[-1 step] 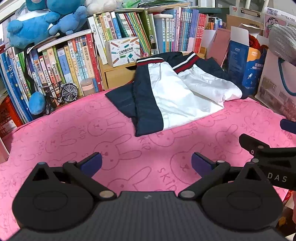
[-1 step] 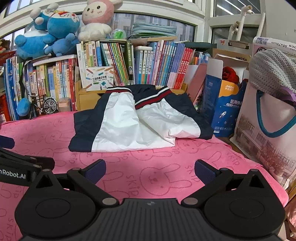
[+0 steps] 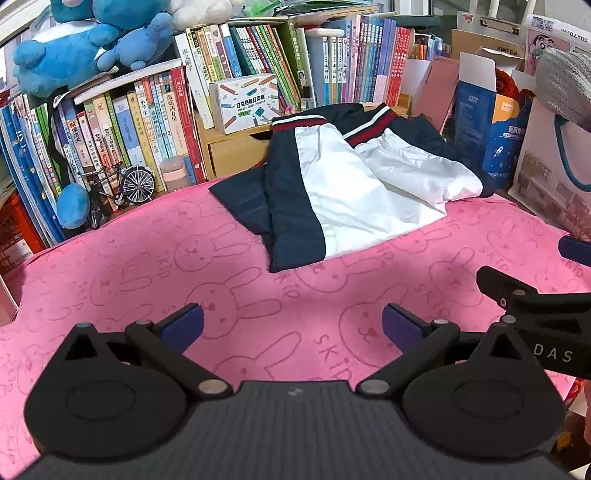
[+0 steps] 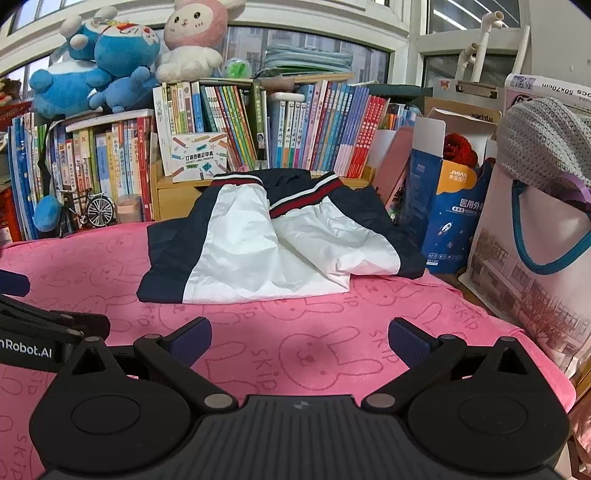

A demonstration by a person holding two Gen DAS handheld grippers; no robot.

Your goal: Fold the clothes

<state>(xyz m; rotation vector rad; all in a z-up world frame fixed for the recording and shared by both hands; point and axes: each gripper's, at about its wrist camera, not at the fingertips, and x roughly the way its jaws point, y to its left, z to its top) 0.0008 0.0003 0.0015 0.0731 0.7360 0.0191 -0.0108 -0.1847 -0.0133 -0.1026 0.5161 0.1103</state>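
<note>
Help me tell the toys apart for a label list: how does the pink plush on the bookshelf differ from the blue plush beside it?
The pink plush sits upright facing forward; the blue plush lies slumped sideways. The pink plush has a pale face and cream body; the blue plush is bright blue with white patches. The pink plush looks single; the blue plush looks like a pile of several. Both rest atop the books.

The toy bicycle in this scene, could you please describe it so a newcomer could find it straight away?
Start at the pink bunny-print towel and follow its far left edge to the bookshelf. There stands the toy bicycle, the only black, wire-spoked thing among books and blue plush.
</note>
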